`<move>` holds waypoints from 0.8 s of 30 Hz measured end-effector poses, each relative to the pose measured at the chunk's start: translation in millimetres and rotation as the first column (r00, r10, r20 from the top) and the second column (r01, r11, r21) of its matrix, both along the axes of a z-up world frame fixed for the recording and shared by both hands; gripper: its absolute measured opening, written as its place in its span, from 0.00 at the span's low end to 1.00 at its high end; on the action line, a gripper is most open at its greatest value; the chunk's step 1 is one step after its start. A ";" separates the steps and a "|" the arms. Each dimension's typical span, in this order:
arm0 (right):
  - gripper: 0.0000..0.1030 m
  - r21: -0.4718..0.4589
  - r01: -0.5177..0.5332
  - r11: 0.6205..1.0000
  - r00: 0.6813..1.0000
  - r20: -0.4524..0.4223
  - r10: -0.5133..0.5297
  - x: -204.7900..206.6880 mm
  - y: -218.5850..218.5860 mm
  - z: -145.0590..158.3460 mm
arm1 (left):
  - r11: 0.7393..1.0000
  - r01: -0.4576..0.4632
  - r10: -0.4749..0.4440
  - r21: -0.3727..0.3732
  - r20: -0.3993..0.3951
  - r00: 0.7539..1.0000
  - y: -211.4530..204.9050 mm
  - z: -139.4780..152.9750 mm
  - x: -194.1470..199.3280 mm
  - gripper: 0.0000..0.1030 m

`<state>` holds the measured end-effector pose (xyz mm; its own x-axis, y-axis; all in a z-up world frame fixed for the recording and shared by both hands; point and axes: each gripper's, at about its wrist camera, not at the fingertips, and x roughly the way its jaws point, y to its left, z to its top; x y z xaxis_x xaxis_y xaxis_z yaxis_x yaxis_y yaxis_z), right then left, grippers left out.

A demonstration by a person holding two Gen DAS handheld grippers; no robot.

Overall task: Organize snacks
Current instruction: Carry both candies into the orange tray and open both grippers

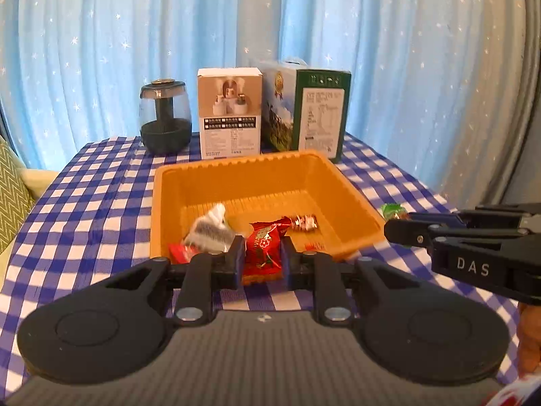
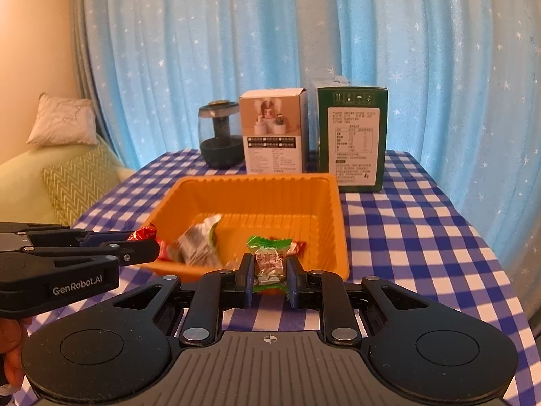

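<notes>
An orange tray [image 1: 236, 164] stands on the blue-checked table. In the left wrist view, my left gripper [image 1: 262, 247] is shut on a red snack packet [image 1: 262, 260], held just above the tray's near rim. My right gripper [image 1: 389, 230] comes in from the right with a green candy [image 1: 394, 211] at its tip. Seen from the right wrist, the right gripper [image 2: 270, 264] is shut on that green-and-white candy [image 2: 268, 253] near the tray [image 2: 257, 180]. The left gripper [image 2: 155, 247] is at the left. A grey-white packet [image 1: 209, 230] and a red-silver candy [image 1: 302, 222] lie inside the tray.
Behind the tray stand a dark glass jar [image 1: 165, 118], a white box [image 1: 230, 111] and a green box [image 1: 318, 111]. A blue starred curtain hangs behind the table. A sofa with cushions [image 2: 77, 182] is to the left. Another red packet [image 1: 181, 253] lies in the tray's near left corner.
</notes>
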<state>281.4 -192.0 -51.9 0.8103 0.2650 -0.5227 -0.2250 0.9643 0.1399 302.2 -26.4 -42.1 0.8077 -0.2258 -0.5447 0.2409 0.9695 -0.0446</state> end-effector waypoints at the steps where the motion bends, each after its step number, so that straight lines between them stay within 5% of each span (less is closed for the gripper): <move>1: 0.20 0.006 0.005 1.000 1.000 -0.001 -0.005 5.3 -1.0 0.2 | 1.000 -0.003 0.003 -0.003 0.000 1.000 0.3 0.2 5.5 0.19; 24: 0.20 0.099 0.071 0.993 0.995 -0.070 -0.064 93.8 -20.7 -17.0 | 0.998 -0.034 0.032 -0.048 -0.047 0.998 2.9 -22.2 87.7 0.19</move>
<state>375.2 -212.7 -68.9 0.7925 0.2651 -0.5493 -0.1469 0.9571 0.2499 389.9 -23.4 -64.3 0.7895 -0.2268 -0.5703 0.2056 0.9733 -0.1024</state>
